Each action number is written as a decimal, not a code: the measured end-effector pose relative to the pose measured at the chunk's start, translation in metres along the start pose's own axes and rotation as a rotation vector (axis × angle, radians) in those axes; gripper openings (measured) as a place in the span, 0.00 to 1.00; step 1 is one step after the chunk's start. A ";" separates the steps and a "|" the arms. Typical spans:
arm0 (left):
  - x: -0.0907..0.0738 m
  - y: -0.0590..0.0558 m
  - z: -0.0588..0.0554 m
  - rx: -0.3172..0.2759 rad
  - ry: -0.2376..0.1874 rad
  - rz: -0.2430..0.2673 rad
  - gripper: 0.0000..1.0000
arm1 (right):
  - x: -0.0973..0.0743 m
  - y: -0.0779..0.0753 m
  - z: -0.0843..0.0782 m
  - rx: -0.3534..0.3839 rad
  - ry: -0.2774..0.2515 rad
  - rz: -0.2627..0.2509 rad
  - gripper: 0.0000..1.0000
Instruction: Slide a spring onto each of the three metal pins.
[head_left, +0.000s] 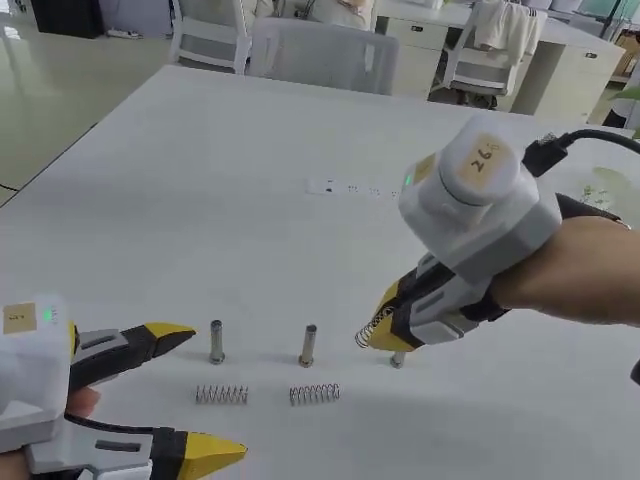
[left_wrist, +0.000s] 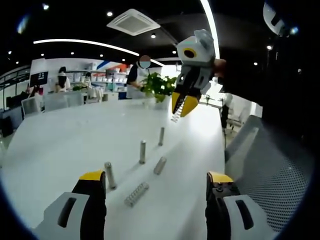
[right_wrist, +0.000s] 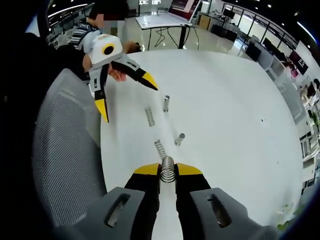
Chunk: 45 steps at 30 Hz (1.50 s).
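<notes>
Held spring (right_wrist: 168, 169): pinched crosswise between the yellow tips of the right gripper (left_wrist: 182, 107), whose jaws are closed to the width of the coil. In the right gripper view it sits end-on at lower centre. In the head view it juts from the tips toward the lower left, tilted, right of centre.

Right pin (head_left: 397, 359): upright. Only its lower part shows, just under those tips; the gripper hides its top. Whether spring and pin touch: cannot tell.

Middle pin (head_left: 308, 345) and left pin (head_left: 216, 341): upright in the same row across the lower centre, both shafts bare.

Right loose spring (head_left: 314, 393): lies flat just below the middle pin. Left loose spring (head_left: 221, 394): lies flat just below the left pin. Neither touches its pin.

Left gripper (right_wrist: 130, 103): lower left corner of the head view, jaws spread wide with nothing between them. The upper tip points at the left pin, near it but apart.

Writing:
- Round tan label (head_left: 480, 160) on top of the right gripper's white housing, handwritten "26".
- Yellow sticker (head_left: 18, 318) on the left gripper carries a mark too blurred to read. A green light (head_left: 47, 316) glows just beside it.
- Faint print (head_left: 345, 188) on the white table (head_left: 200, 200), upper centre, illegible.

Surroundings: a black cable (head_left: 590, 140) leaves the right gripper at upper right. A grey chair (head_left: 320, 50) stands at the table's top edge.
</notes>
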<state>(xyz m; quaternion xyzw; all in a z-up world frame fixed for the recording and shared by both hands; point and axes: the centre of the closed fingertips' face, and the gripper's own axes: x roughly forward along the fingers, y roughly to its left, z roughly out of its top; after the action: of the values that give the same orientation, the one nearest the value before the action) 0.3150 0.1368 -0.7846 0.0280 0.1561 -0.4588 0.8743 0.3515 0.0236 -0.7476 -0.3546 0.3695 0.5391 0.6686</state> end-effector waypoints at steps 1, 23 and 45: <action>-0.001 0.001 -0.001 -0.001 0.000 0.005 0.79 | -0.001 -0.002 -0.001 -0.001 0.004 -0.004 0.08; -0.004 0.011 -0.003 0.020 0.000 0.041 0.89 | -0.002 -0.035 -0.030 0.025 0.120 -0.023 0.08; -0.004 0.009 -0.004 0.045 0.007 0.039 0.93 | 0.018 -0.055 -0.060 0.046 0.247 -0.016 0.08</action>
<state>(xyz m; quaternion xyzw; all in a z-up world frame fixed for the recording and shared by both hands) 0.3190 0.1455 -0.7876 0.0521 0.1481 -0.4448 0.8817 0.4017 -0.0293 -0.7876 -0.4059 0.4583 0.4773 0.6304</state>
